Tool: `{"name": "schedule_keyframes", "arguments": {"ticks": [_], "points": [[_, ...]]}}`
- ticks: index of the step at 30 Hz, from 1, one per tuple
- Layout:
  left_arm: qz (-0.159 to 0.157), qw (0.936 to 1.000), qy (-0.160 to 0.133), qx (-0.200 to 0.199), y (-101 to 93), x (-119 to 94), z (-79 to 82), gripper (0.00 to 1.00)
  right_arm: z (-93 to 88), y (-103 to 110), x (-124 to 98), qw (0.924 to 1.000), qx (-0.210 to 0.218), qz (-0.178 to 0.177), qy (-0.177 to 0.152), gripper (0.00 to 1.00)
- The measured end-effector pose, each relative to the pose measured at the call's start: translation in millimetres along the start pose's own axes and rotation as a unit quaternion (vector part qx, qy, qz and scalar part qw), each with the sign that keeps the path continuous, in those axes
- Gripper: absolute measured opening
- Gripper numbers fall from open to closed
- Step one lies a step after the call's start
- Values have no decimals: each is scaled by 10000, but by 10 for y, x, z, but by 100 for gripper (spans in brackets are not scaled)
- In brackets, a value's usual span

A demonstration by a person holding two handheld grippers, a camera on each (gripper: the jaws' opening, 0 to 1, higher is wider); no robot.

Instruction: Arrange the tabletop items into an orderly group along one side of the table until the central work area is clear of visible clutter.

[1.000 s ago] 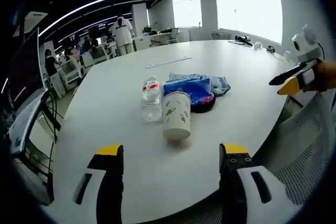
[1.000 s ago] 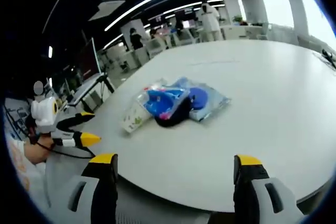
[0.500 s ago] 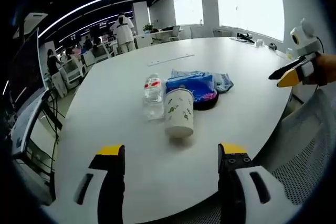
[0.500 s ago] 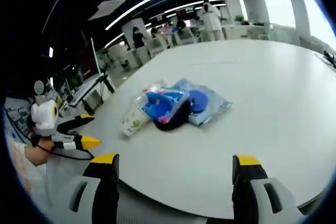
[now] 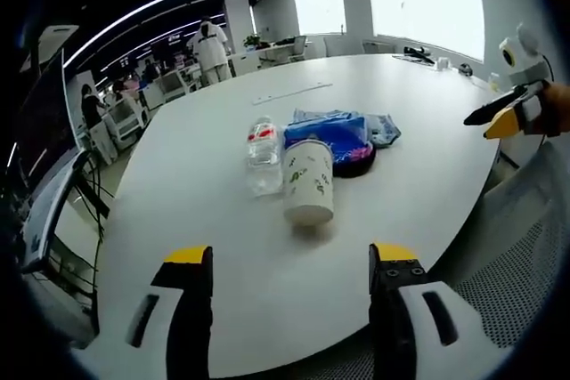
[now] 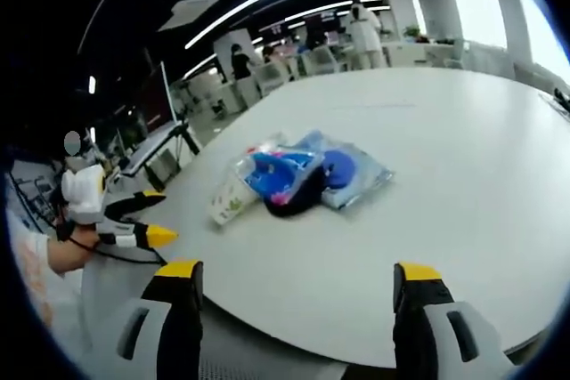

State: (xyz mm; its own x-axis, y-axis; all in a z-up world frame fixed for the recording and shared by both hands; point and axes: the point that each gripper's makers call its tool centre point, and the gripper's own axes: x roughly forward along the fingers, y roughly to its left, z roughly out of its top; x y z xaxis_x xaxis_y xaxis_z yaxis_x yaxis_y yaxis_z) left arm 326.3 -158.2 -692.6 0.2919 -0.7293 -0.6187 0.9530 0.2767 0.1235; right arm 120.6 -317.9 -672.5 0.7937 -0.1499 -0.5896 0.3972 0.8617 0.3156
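left gripper view: left gripper (image 5: 289, 264) jaws wide apart, empty, short of the paper cup (image 5: 308, 181) mid-table beside a water bottle (image 5: 264, 156). cup judged light and crushable; grip low on its wall.

right gripper view: right gripper (image 6: 289, 278) jaws wide, empty; blue wrapped packet (image 6: 283, 173) likely soft and slippery.

White surface (image 5: 196, 157); white cup (image 5: 308, 181) with green leaf print; clear bottle (image 5: 264, 156) with red label; blue packet (image 5: 331, 133) over a dark, pink-edged thing; yellow-tipped black fingers (image 5: 189, 266).
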Motion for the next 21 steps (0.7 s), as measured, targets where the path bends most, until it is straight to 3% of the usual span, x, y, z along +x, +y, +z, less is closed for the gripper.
{"name": "schedule_keyframes", "arguments": {"ticks": [4,13,21], "points": [[32,10000,-55,17,10,-7,18,72,14,-17,-67,9999,-118,85,-24,90],[233,9996,120,48,85,4,-51,75,-2,-121,-159,9992,-147,328,-156,90],[304,9994,54,-153,131,-12,-34,75,4,-204,-88,9990,-207,360,-169,89]]}}
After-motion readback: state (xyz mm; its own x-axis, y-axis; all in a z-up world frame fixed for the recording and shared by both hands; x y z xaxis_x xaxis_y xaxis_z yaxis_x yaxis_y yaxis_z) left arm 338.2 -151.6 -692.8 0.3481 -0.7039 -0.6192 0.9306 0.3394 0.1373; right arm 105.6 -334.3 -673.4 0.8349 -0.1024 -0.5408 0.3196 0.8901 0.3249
